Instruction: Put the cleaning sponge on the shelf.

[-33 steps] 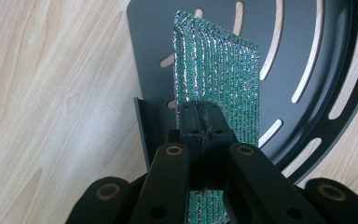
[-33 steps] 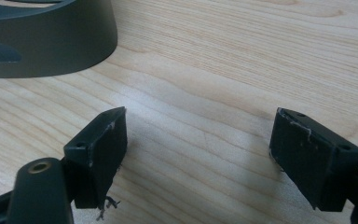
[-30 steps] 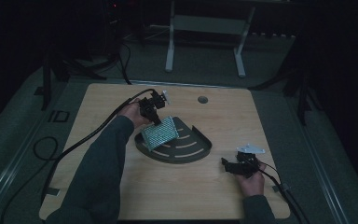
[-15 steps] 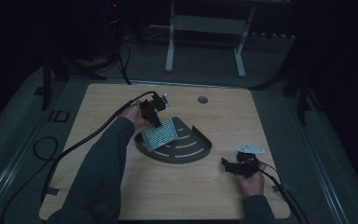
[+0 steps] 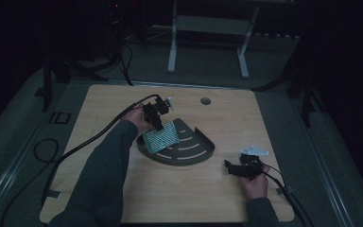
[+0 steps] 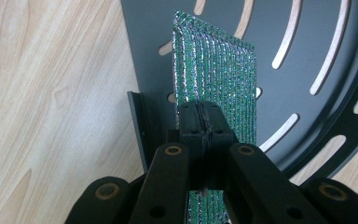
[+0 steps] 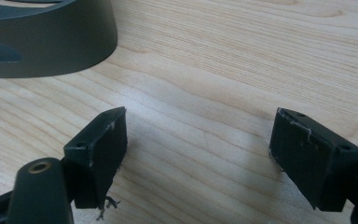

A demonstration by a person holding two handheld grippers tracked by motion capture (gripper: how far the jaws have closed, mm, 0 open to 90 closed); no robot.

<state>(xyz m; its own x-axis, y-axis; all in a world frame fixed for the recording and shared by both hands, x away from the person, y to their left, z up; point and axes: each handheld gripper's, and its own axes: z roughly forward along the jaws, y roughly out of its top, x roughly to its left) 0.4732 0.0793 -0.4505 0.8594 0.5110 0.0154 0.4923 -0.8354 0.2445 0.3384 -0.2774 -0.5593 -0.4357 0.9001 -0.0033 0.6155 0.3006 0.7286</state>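
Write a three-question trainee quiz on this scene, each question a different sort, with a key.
1. True or false: the left gripper is clamped on the green sponge cloth.
2. The sponge cloth is over: A) the bare wooden table, B) the dark slotted tray, C) the floor.
3. Fill in: the right gripper has its jaws ____, nothing between them.

Key: 1 true; 2 B; 3 open.
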